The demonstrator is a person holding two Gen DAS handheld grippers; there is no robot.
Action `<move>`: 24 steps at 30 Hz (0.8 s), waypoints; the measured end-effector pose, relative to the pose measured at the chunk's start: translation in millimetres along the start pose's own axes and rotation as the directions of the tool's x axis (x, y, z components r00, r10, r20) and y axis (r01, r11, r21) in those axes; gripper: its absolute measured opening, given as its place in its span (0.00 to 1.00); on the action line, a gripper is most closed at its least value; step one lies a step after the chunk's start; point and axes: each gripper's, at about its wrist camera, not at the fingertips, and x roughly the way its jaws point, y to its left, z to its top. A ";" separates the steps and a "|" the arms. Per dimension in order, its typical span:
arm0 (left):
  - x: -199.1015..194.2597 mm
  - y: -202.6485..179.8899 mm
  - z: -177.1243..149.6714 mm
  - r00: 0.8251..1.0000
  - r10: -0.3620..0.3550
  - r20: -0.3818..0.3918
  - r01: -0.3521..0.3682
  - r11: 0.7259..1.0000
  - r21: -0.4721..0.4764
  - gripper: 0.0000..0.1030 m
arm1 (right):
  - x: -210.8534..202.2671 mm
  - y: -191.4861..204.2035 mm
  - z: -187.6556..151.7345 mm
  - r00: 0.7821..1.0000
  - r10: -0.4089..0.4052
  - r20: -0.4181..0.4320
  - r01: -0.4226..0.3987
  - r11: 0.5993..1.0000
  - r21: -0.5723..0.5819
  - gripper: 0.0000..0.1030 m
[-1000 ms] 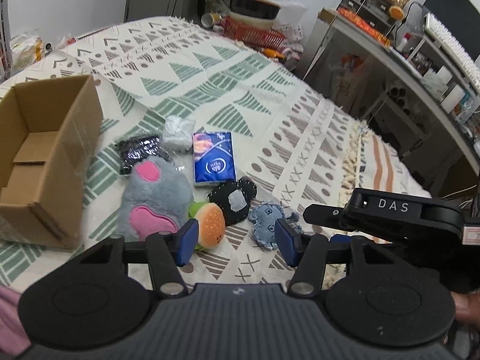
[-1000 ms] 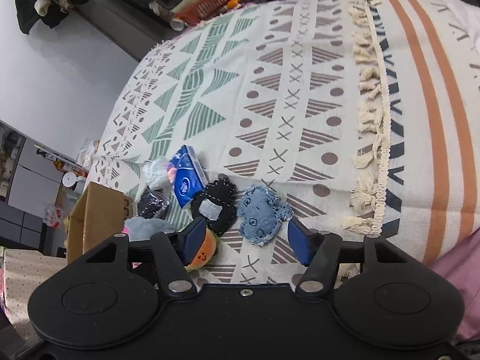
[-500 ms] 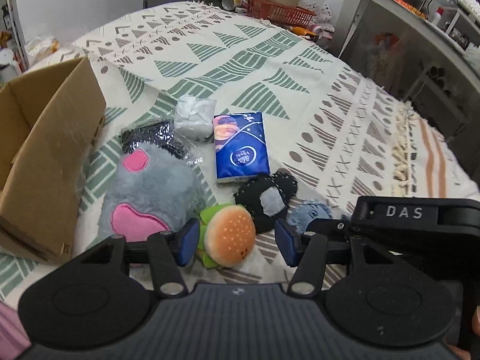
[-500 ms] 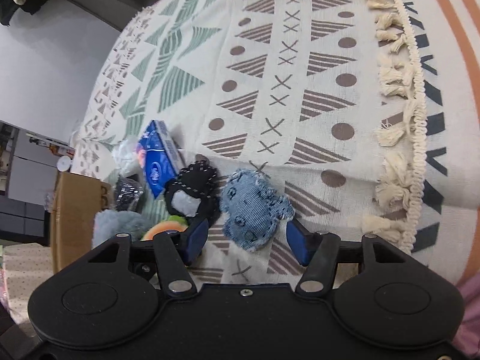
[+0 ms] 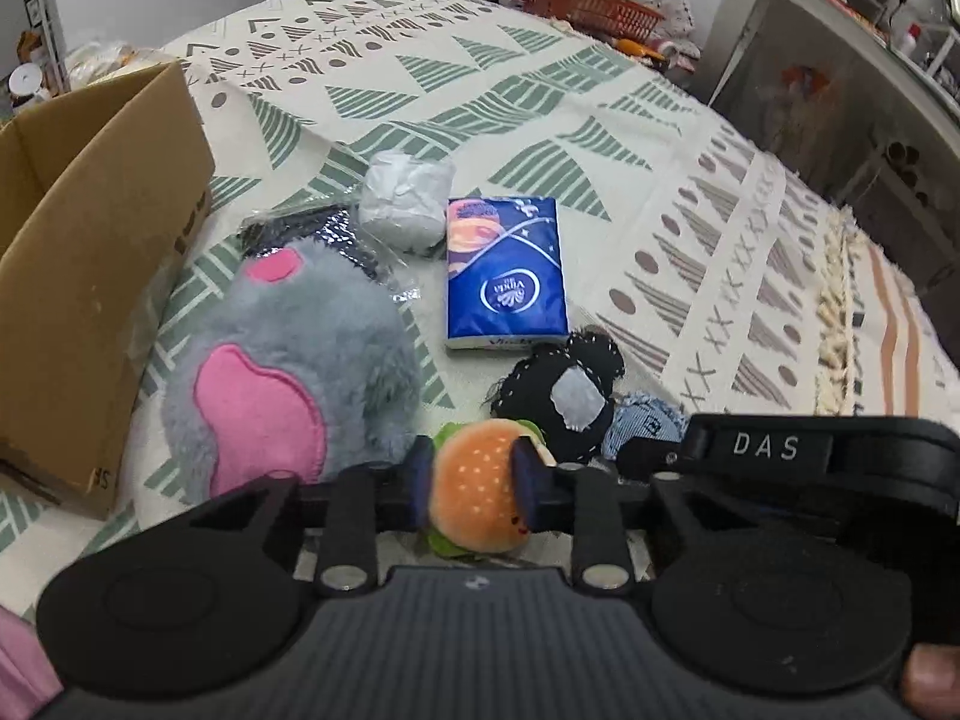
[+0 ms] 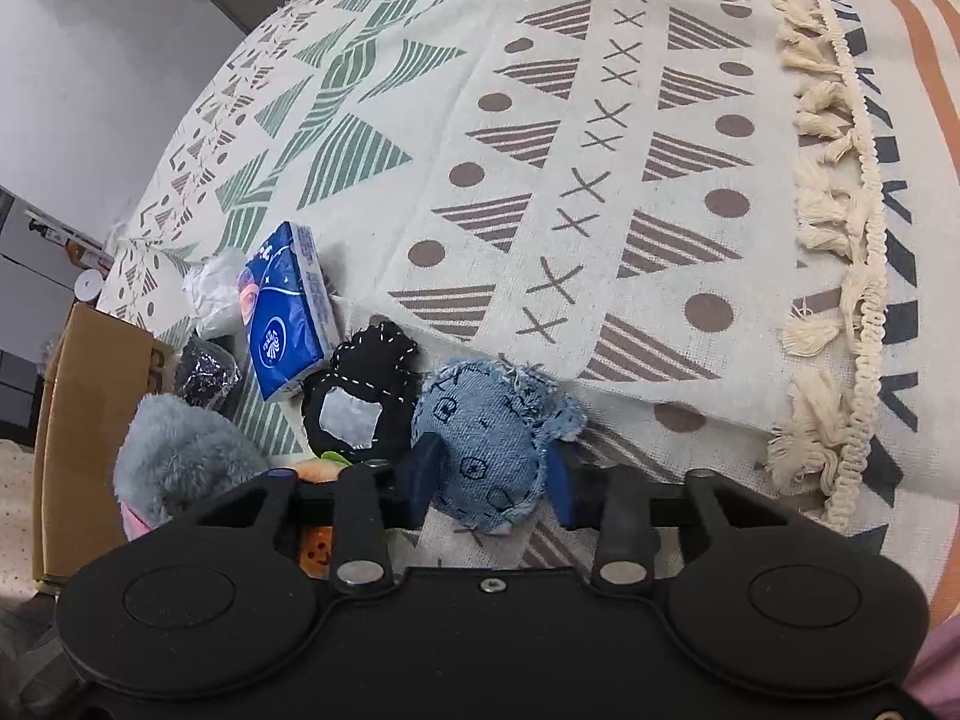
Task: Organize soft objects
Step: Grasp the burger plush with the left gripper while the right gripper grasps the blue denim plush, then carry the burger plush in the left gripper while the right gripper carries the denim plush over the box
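At lower centre of the left wrist view, the burger plush (image 5: 480, 492) is clamped between the left gripper (image 5: 474, 483) fingers. The denim plush (image 6: 489, 450) is pinched by the right gripper (image 6: 489, 474) fingers, low in the frame, on the patterned cloth (image 6: 600, 150).

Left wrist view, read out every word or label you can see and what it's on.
"DAS": white letters on the black right gripper.
"Vinda": logo on the blue tissue pack; its small print is unreadable.
Black marks on the brown cardboard box: too blurred to read.
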 end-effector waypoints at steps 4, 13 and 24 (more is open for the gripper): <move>-12.4 5.9 1.8 0.999 -0.037 0.017 0.037 0.999 -0.016 0.10 | -7.4 -0.9 -3.0 1.000 0.012 0.017 -0.012 1.000 0.005 0.28; -53.9 9.7 2.8 0.990 -0.103 0.096 0.104 0.994 -0.014 0.07 | -44.3 -6.5 -11.6 0.991 0.066 0.120 -0.073 0.996 0.052 0.28; -100.9 15.7 3.0 0.968 -0.181 0.171 0.188 0.982 -0.020 0.07 | -78.9 5.5 -19.1 0.967 0.112 0.227 -0.119 0.993 0.016 0.28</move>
